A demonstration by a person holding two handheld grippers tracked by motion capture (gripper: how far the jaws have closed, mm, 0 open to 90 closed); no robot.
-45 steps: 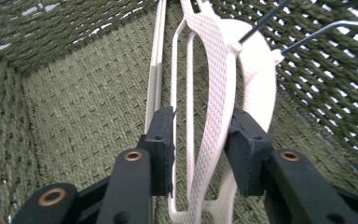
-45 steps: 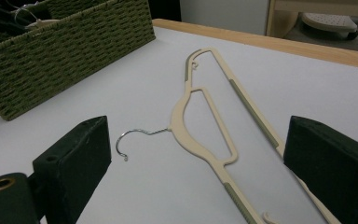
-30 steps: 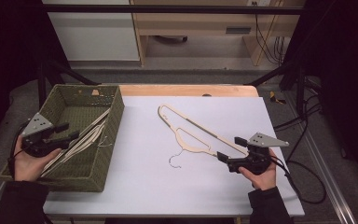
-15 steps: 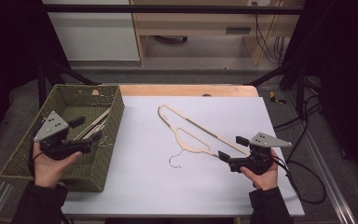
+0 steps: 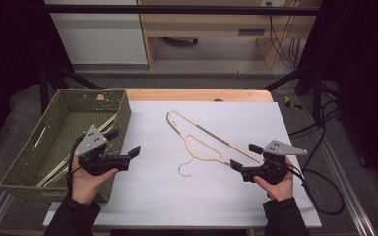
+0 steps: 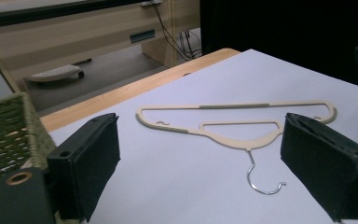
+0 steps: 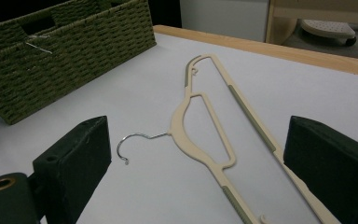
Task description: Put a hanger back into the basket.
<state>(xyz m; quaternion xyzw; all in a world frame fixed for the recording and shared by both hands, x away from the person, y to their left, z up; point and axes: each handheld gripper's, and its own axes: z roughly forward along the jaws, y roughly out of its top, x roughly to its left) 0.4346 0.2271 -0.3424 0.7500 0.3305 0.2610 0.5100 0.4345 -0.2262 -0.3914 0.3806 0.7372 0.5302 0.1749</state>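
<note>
A flat cream plastic clothes hanger with a thin metal hook [image 5: 204, 142] lies on the white tabletop [image 5: 177, 196], near its middle, with its hook pointing toward the person. The left gripper [image 5: 124, 142] hovers just beside the right wall of the woven olive-green basket [image 5: 120, 110], its black jaws spread wide with nothing between them, facing the hanger. The right gripper [image 5: 243, 156] sits close to the hanger's lower right end, jaws likewise wide apart and holding nothing. Pale sticks lie inside the basket; what they are is unclear
</note>
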